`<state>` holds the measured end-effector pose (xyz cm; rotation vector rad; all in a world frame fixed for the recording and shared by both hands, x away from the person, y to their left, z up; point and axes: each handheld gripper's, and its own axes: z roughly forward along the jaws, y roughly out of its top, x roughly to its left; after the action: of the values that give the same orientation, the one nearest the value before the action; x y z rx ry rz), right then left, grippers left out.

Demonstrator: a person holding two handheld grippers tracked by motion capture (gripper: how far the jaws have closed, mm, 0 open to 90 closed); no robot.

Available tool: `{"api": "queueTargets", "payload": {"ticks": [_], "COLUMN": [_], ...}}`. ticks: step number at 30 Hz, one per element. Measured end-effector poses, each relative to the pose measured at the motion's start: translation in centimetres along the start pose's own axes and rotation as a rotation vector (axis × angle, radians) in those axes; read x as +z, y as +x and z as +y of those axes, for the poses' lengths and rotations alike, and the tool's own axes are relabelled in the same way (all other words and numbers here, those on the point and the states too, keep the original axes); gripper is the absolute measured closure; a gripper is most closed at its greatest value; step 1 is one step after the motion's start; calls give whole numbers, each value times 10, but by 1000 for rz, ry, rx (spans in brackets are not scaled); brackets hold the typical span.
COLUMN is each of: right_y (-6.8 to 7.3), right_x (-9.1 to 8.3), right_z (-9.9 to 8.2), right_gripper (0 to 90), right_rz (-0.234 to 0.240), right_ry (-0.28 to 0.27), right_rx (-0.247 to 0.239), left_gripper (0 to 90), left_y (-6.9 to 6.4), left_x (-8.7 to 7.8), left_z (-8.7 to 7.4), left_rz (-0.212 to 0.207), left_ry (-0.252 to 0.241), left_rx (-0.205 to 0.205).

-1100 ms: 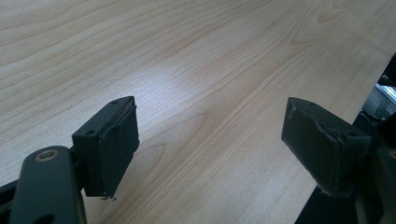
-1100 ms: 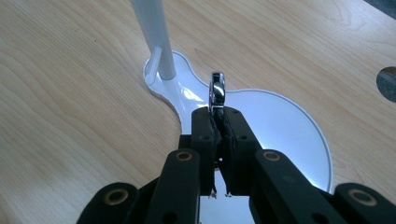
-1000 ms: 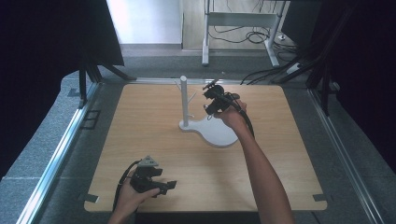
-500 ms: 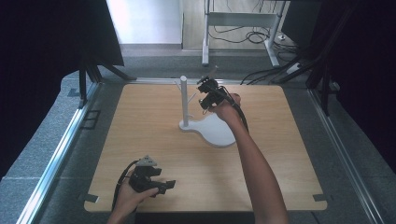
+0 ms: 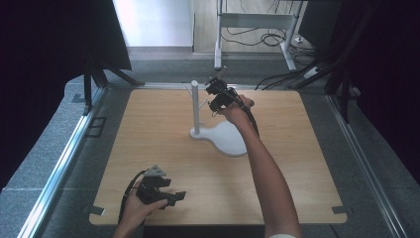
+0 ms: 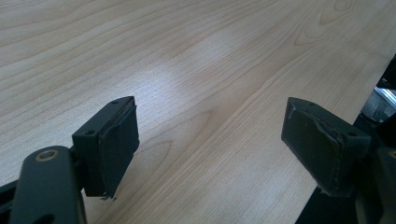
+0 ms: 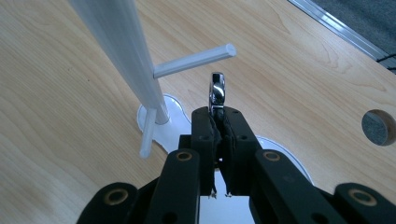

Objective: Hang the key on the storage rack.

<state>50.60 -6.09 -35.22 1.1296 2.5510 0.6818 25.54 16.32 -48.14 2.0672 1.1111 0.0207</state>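
Chrome ring [image 7: 216, 92] in right gripper [image 7: 218, 122], unmarked.

A light wooden desk [image 5: 163, 148] sits inside a metal frame on grey carpet. Near its far middle stands a white stand [image 5: 195, 106]: an upright post with short side pegs rising from a flat, curved white base [image 5: 228, 140]. The right gripper [image 5: 218, 94], held in the person's right hand [image 5: 237, 111] with the forearm stretched across the desk, is raised just beside the upper part of the post. The left gripper [image 5: 161, 191] rests low at the desk's near left edge, held in the left hand [image 5: 136, 208], well apart from the stand.
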Motion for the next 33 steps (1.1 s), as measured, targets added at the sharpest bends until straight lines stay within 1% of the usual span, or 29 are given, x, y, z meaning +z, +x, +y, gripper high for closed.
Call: {"api": "queueTargets", "payload": {"ticks": [8, 13, 17, 20, 23, 33], "right_y": [-3, -6, -8, -8, -10, -13], "right_x": [6, 9, 8, 8, 9, 12], "right_z": [2, 3, 7, 9, 11, 17], "right_gripper": [843, 843, 843, 843, 843, 843], "right_rz": [2, 2, -10, -27, -26, -34], "right_ry": [-2, 5, 2, 13, 11, 7], "right_rx": [2, 16, 16, 11, 23, 33], "left_gripper": [193, 193, 193, 193, 193, 193], "left_y": [1, 1, 1, 1, 0, -1], "left_x": [1, 1, 2, 2, 3, 5], "left_z": [0, 0, 0, -1, -1, -1], "left_rz": [-1, -3, -3, -3, -5, -7], "left_ry": [4, 4, 7, 10, 11, 22], "left_rx": [-3, -3, -2, 0, 2, 9]}}
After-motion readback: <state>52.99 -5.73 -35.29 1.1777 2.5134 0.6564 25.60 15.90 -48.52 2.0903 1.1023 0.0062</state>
